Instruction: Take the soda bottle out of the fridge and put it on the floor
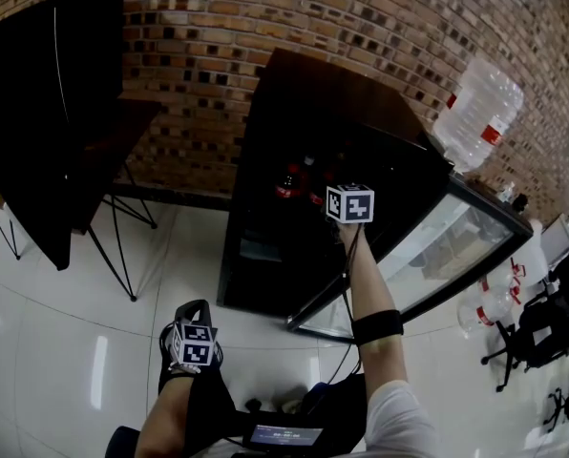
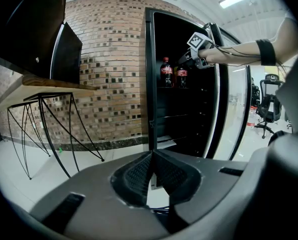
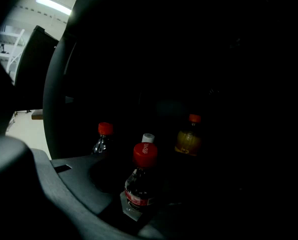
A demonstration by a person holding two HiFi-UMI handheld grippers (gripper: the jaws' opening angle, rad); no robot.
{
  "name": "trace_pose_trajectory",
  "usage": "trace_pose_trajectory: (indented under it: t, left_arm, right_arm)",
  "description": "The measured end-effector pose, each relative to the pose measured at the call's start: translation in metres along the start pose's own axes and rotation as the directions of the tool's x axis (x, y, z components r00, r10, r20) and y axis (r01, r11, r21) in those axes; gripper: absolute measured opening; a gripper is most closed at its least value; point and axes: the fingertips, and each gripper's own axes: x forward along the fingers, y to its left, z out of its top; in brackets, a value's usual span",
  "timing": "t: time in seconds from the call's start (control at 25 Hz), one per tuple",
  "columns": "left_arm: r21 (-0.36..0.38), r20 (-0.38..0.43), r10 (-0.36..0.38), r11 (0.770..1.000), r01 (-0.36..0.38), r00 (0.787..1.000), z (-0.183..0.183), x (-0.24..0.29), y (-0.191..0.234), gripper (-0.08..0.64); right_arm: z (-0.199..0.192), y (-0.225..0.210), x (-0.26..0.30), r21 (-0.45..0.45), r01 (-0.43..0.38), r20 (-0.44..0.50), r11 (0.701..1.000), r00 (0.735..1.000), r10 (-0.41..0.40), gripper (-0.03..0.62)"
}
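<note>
Reaching deep into the open black fridge (image 1: 265,160), the person's right arm is stretched out straight, and the right gripper (image 3: 139,206) has its jaws closed in around the soda bottle (image 3: 143,181). The lit pad lies against the bottle's red label, while the other side is lost in the dark of the cabinet. The bottle stands upright on its shelf, red cap up. Behind it stand a white-capped bottle (image 3: 148,137) and another red-capped bottle (image 3: 103,139) off to one side, with an orange drink (image 3: 189,139) farther back. The fridge's glass door (image 1: 428,246) hangs wide open on the person's right. A big clear water jug (image 1: 475,113) lies tilted on top of the fridge, against the brick wall (image 1: 199,84). The left gripper (image 2: 151,156) is held low near the person's body, above the pale tiled floor (image 1: 65,332). Its two pads are pressed tip to tip with nothing between them, pointing towards the fridge opening. A dark table on wire legs (image 1: 74,151) stands well to the left.
</note>
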Motion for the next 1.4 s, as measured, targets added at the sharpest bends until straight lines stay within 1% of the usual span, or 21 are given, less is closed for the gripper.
trace_pose_trajectory:
  t: [0.12, 0.24, 0.4, 0.64, 0.76, 0.96, 1.16, 1.28, 1.4]
  left_arm:
    - [0.002, -0.002, 0.0, 1.0, 0.0, 1.0, 0.0, -0.001, 0.0, 0.002]
    - [0.005, -0.004, 0.001, 1.0, -0.001, 1.0, 0.001, -0.003, 0.001, 0.002]
    - [0.008, -0.003, 0.003, 1.0, -0.002, 1.0, 0.0, -0.001, 0.002, 0.002]
    - [0.013, 0.0, 0.003, 1.0, -0.003, 1.0, 0.002, -0.001, 0.001, 0.002]
    - [0.014, 0.0, 0.0, 1.0, 0.0, 1.0, 0.002, 0.0, 0.001, 0.002]
    - [0.014, 0.001, -0.004, 1.0, 0.004, 1.0, 0.002, 0.001, -0.001, 0.002]
    - [0.014, 0.009, -0.002, 1.0, 0.002, 1.0, 0.003, 0.002, -0.001, 0.002]
    - [0.013, 0.007, -0.003, 1.0, 0.003, 1.0, 0.002, 0.003, -0.001, 0.002]
    - [0.017, 0.006, -0.01, 1.0, 0.01, 1.0, 0.002, 0.004, -0.003, 0.002]
  right_arm:
    - [-0.001, 0.013, -0.013, -0.053, -0.016, 0.011, 0.998, 1.0, 0.016, 0.175]
    - [-0.003, 0.025, -0.035, -0.071, -0.026, 0.033, 0.997, 0.999, 0.028, 0.175]
    - [-0.011, 0.048, -0.067, -0.079, -0.063, 0.064, 0.995, 0.996, 0.068, 0.175]
    - [-0.045, 0.083, -0.109, -0.071, -0.126, 0.064, 0.989, 0.989, 0.131, 0.175]
    - [-0.07, 0.101, -0.122, -0.067, -0.155, 0.046, 0.986, 0.986, 0.158, 0.175]
    - [-0.124, 0.124, -0.132, -0.082, -0.176, -0.026, 0.981, 0.984, 0.175, 0.175]
    - [-0.184, 0.145, -0.132, -0.036, -0.197, -0.083, 0.98, 0.978, 0.194, 0.175]
    - [-0.225, 0.159, -0.128, -0.028, -0.196, -0.124, 0.98, 0.974, 0.191, 0.175]
    - [-0.269, 0.172, -0.125, 0.003, -0.186, -0.176, 0.983, 0.967, 0.184, 0.175]
